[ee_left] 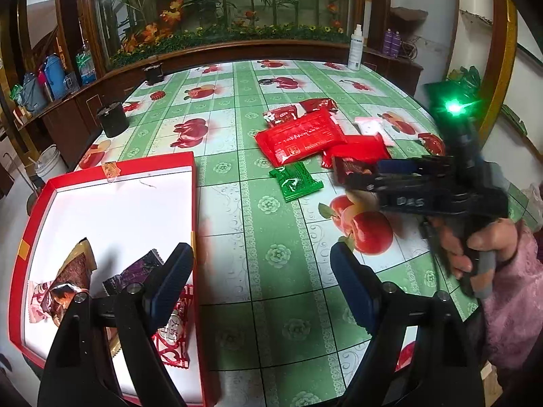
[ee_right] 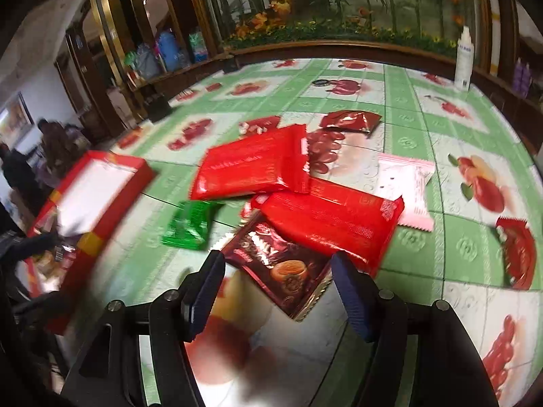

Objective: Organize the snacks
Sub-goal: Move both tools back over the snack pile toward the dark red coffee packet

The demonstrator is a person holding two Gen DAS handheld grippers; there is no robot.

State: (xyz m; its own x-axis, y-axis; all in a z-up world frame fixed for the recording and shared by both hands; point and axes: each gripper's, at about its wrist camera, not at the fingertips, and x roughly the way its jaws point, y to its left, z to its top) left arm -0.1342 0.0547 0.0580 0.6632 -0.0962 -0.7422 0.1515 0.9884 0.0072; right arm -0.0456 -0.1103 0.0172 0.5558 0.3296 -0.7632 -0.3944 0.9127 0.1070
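Observation:
A red box (ee_left: 194, 203) with a white floor holds several snack packets, among them a purple one (ee_left: 135, 271) and a red-and-white one (ee_left: 173, 335). My left gripper (ee_left: 261, 254) hangs open over the box's right rim with nothing between its fingers. On the green tablecloth lie two large red packets (ee_right: 251, 169) (ee_right: 332, 224), a green packet (ee_right: 190, 224), a pink-white packet (ee_right: 404, 190) and a dark brown packet (ee_right: 281, 268). My right gripper (ee_right: 277, 261) is open, the brown packet's near corner lying between its fingers, pads clear of it. The right gripper (ee_left: 361, 173) also shows in the left wrist view.
Two black cups (ee_left: 113, 118) (ee_left: 154, 73) stand at the table's left edge, a white spray bottle (ee_right: 463, 57) at the back. Dark red packets (ee_right: 349, 120) (ee_right: 517, 254) lie farther out. A hand in a pink sleeve (ee_left: 509, 288) holds the right gripper. People stand at far left (ee_right: 51, 142).

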